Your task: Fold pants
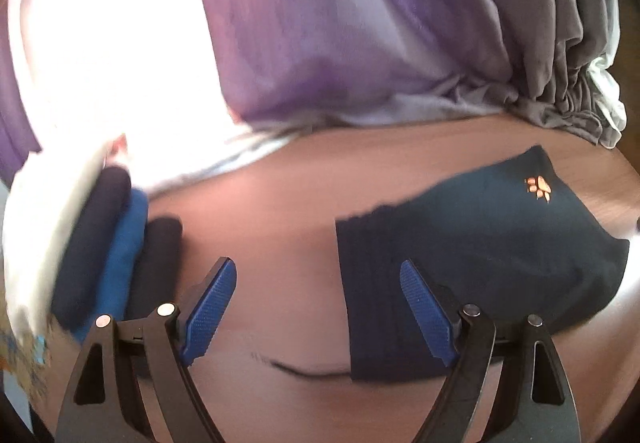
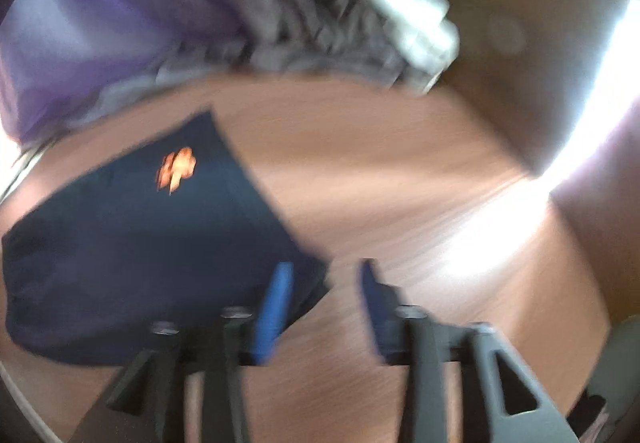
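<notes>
Dark navy pants (image 1: 472,243), folded into a flat packet with an orange paw logo (image 1: 538,187), lie on the brown wooden table (image 1: 288,203). My left gripper (image 1: 318,275) hovers over the packet's left edge, open, nothing between its blue pads (image 1: 208,311). In the blurred right wrist view the same pants (image 2: 132,251) lie at the left. My right gripper (image 2: 326,279) stands open above the packet's near right corner, with only table seen between its fingers.
A stack of folded clothes (image 1: 108,243), dark, blue and white, sits at the table's left. Purple cloth (image 1: 320,23) and bunched grey cloth (image 1: 560,63) lie along the far edge, with a white piece (image 2: 416,19) beside them. Bright sunlight (image 2: 520,223) falls on the right.
</notes>
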`<action>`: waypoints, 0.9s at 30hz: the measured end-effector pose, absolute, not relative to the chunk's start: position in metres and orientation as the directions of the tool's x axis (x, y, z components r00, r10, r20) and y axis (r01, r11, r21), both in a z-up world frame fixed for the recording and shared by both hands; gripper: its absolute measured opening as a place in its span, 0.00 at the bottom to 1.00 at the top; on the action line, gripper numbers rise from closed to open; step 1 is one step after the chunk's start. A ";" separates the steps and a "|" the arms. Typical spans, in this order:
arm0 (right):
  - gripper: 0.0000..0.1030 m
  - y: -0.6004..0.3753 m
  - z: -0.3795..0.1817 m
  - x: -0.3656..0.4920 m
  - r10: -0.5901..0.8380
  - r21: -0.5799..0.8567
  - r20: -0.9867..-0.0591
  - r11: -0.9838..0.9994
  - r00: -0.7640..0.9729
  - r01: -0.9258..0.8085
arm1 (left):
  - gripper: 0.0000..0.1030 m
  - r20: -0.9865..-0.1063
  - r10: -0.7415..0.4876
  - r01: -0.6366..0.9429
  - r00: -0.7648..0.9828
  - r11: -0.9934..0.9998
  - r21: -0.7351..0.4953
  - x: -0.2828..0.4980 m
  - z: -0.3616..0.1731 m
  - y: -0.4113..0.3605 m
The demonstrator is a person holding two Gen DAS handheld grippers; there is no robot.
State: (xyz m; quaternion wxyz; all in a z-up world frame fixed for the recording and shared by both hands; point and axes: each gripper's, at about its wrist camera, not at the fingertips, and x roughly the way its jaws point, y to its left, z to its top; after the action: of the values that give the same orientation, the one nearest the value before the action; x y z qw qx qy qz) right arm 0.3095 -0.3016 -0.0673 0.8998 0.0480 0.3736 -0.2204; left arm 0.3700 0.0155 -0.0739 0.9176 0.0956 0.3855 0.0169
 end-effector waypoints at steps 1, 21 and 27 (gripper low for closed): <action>0.51 -0.297 -0.058 0.306 -0.377 -0.088 -0.651 0.900 0.659 0.428 | 0.76 -0.697 0.088 0.070 0.712 0.978 0.195 0.377 -0.074 0.014; 0.36 -0.291 -0.108 0.337 -0.263 -0.085 -0.791 0.941 0.552 0.327 | 0.36 -0.827 0.027 0.178 0.561 0.972 0.153 0.442 -0.126 -0.005; 0.37 -0.299 -0.105 0.333 -0.303 -0.107 -0.792 0.924 0.531 0.368 | 0.46 -0.795 0.036 0.158 0.606 0.974 0.165 0.427 -0.108 -0.003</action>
State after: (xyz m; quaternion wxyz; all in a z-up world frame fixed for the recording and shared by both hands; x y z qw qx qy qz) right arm 0.3335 -0.2987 -0.1054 0.8741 0.0365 0.4448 -0.1918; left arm 0.4270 -0.0027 -0.1075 0.8894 0.1099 0.4425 -0.0342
